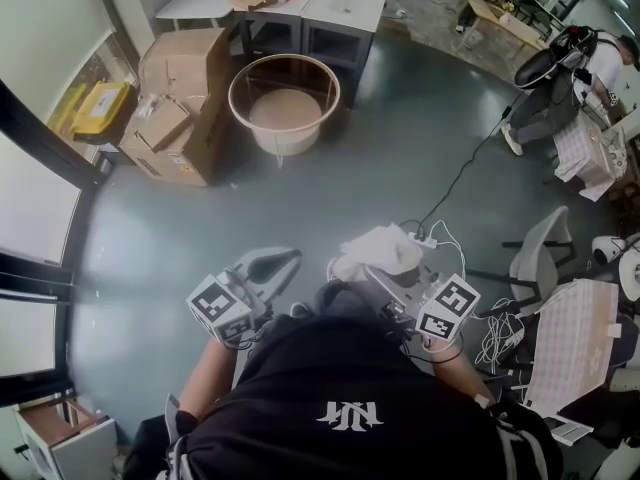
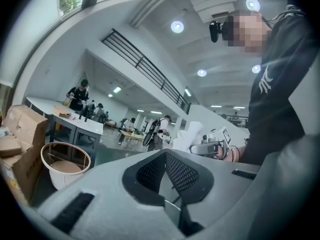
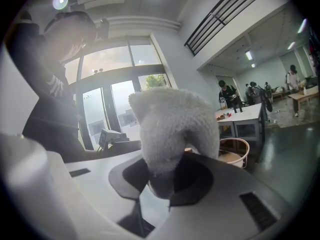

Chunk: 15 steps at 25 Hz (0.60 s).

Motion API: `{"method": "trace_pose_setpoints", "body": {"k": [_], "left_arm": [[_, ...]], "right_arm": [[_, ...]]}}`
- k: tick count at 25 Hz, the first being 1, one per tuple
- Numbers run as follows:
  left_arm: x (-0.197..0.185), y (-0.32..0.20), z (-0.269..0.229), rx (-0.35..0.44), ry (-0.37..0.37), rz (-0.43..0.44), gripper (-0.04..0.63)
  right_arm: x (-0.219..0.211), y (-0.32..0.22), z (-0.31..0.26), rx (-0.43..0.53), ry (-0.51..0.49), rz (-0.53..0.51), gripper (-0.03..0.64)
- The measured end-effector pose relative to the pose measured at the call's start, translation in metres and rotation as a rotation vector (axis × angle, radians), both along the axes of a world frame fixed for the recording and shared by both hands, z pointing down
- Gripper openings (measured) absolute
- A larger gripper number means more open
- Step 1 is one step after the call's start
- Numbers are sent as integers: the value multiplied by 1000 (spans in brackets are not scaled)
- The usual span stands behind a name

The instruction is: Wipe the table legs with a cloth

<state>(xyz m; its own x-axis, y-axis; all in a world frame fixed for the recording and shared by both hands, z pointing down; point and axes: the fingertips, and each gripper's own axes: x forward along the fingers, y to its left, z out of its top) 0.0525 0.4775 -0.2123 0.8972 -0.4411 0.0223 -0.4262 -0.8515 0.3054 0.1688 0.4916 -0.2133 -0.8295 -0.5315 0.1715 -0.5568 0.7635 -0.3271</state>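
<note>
Low in the frame's centre, the right gripper (image 3: 161, 183) pinches a fluffy white terry cloth (image 3: 172, 121) bunched into a rounded lump. The left gripper's (image 2: 165, 173) black mesh pads (image 2: 183, 174) meet, empty.

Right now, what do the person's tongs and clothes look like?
The left tongs and the right tongs are both pale grey plastic, with black mesh-textured pads. Each carries a white cube printed with black square markers. The person wears a black top with a white logo, and a thin band around the right wrist.
</note>
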Motion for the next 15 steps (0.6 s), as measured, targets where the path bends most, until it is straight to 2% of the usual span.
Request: {"method": "trace_pose_setpoints", "body": {"k": [5,12,15], "left_arm": [[5,3,0,7,-45,48,5],[2,-5,2,-9,-17,39,6],[2,-14,7,-32,-1,13,5]], "right_arm": [[1,-1,2,-14,0,10,77],[0,-9,4,-38,-55,42,77],[6,-10,9,-41,-43,34,77]]}}
